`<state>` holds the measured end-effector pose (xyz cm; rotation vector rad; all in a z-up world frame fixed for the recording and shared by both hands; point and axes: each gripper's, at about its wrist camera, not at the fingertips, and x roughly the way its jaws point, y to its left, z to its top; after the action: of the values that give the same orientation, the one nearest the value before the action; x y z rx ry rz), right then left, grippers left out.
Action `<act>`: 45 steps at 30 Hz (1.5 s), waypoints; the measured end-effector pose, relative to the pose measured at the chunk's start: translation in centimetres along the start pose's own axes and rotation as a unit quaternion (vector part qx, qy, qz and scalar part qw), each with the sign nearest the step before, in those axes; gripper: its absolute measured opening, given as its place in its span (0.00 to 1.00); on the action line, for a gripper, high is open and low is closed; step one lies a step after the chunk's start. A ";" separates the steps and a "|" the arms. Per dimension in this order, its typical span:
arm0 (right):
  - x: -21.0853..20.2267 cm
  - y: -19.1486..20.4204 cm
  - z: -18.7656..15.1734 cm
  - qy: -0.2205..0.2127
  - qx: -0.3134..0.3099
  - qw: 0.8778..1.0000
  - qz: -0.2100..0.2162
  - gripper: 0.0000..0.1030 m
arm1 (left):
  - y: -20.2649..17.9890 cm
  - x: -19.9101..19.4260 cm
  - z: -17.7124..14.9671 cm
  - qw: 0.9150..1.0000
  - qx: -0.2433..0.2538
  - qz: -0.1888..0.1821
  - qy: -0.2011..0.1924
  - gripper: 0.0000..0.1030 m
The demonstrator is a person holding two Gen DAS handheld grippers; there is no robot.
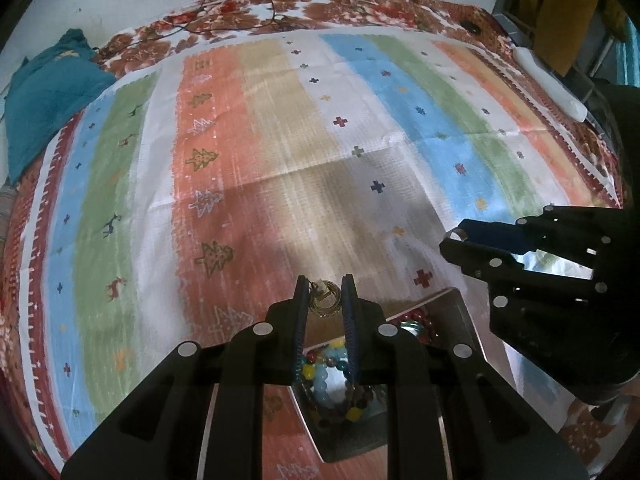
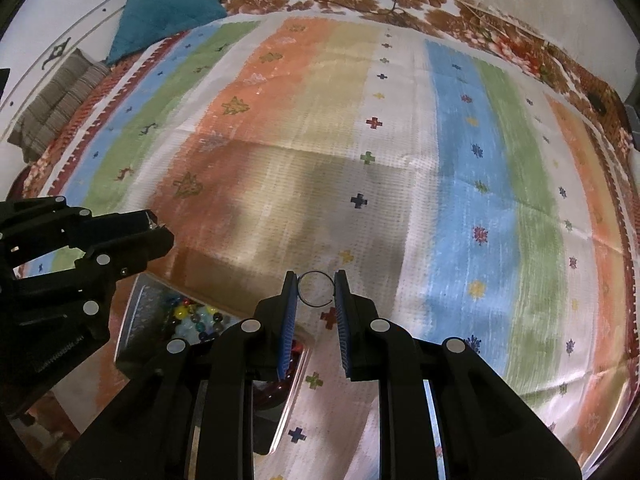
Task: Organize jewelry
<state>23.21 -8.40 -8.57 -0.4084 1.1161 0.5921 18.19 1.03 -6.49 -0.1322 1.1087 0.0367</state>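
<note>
Left gripper [image 1: 325, 294] clamps a gold earring [image 1: 323, 300]; right gripper [image 2: 316, 290] clamps a thin wire ring [image 2: 315, 289], both above the striped cloth [image 1: 280, 140]. Bead strings already fill the metal tray [image 1: 460, 308] below. Both pieces apparently remain to be placed.

A striped cloth [image 1: 280, 152] covers the bed [image 1: 360, 8], with a metal tray [image 1: 460, 312] of beads near and a teal cushion [image 1: 48, 96] far left.

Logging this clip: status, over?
Left gripper shut on gold earring. Right gripper shut on thin ring. Tray of beads below. Nothing blocking.
</note>
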 end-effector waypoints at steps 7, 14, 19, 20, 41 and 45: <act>-0.8 0.3 -1.0 -0.001 -0.013 1.000 -0.002 0.19 | 0.2 -0.7 -1.1 1.000 -0.008 -0.004 -0.002 0.16; -1.5 1.3 -1.9 -0.004 -0.024 1.000 0.012 0.19 | -0.3 -2.2 -2.5 1.000 -0.007 -0.001 -0.014 0.16; -2.2 2.1 -2.5 -0.008 -0.030 0.999 0.023 0.19 | -0.2 -3.1 -3.6 1.000 -0.014 -0.005 -0.021 0.16; -2.4 2.4 -2.7 -0.008 -0.033 0.999 0.024 0.19 | -0.2 -3.3 -3.8 1.000 -0.015 -0.004 -0.022 0.16; -5.2 1.9 -5.9 -0.020 -0.006 0.999 0.027 0.44 | -0.4 -6.6 -7.2 0.998 -0.030 -0.015 -0.045 0.47; -6.0 1.9 -6.7 -0.027 -0.006 0.999 0.017 0.51 | -0.3 -7.2 -8.1 0.998 -0.031 -0.015 -0.048 0.57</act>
<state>15.35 -12.26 -5.69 -0.3831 1.0696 0.6361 7.84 -0.04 -3.60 -0.2012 1.0108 0.0501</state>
